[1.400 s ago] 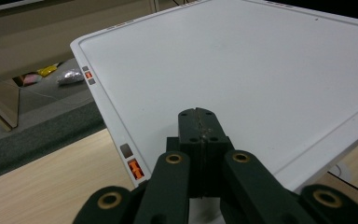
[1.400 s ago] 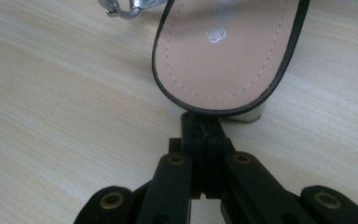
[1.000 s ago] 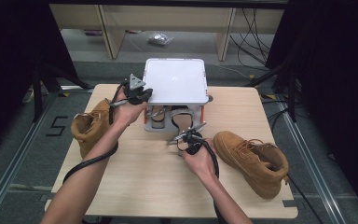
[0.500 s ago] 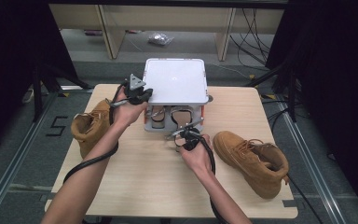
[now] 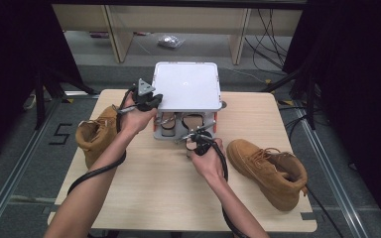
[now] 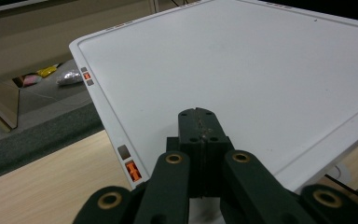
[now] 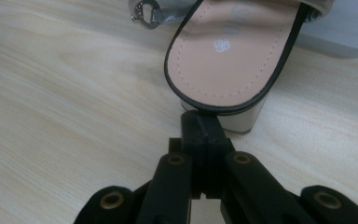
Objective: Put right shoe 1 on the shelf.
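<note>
right tongs (image 7: 200,123) sit nearest, jaws pressed together with nothing between them, tips just at the heel end of a tan-insoled, black-edged sandal with a pale block heel (image 7: 228,60); whether they touch it cannot be told. that sandal's heel sticks out of the low grey two-tier shoe rack with a white flat top (image 5: 186,87) onto the light wooden surface (image 5: 154,188), so it reads as only partly seated and probably needs pushing in or drawing out. a second sandal (image 5: 167,124) lies beside it on the rack's lower tier. left tongs (image 6: 200,126), jaws also together and empty, rest over the near-left corner of the white top, seemingly steadying the rack. two tan suede lace-up boots wait outside the rack: one (image 5: 270,171) at the right, one (image 5: 96,134) at the left edge, both upright, well apart. judged: sandals mostly dealt with, boots untouched.
</note>
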